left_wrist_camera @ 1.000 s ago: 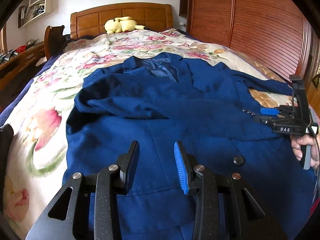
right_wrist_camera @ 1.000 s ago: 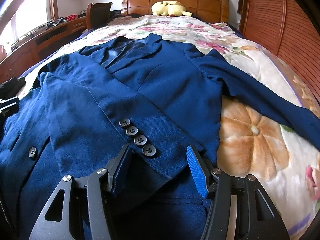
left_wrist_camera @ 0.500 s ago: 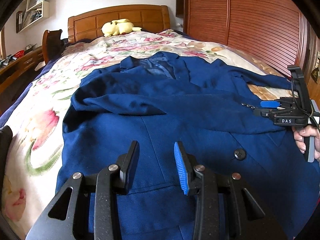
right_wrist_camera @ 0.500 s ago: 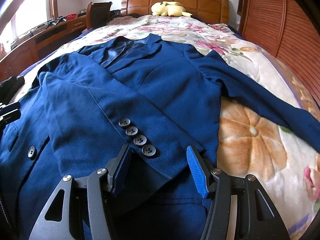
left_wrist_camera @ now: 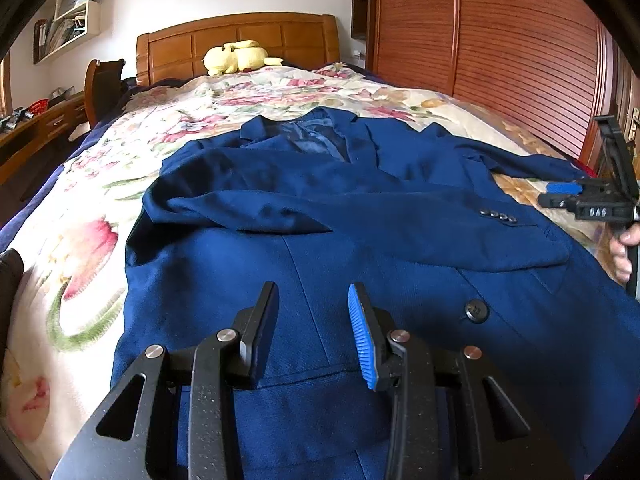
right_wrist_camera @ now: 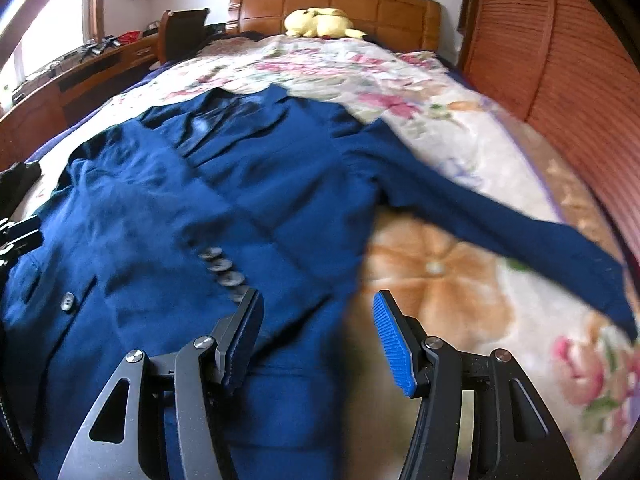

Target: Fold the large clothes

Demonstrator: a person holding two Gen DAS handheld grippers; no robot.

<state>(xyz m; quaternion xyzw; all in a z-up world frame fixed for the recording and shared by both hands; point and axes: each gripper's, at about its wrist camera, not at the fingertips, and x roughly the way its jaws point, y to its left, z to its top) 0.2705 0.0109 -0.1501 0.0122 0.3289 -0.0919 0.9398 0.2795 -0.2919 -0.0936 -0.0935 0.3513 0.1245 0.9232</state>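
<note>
Here the blue jacket [left_wrist_camera: 360, 240] lies spread beneath the empty left claw [left_wrist_camera: 314, 332].

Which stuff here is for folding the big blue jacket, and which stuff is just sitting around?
For the job:
- blue jacket, spread on the bed, one sleeve folded across its front
- left gripper, open
- right gripper, open
- flowery bedspread under the jacket

Just lying about:
- yellow plush toy by the headboard
- wooden chair
- desk with small clutter
- wall shelf
</note>
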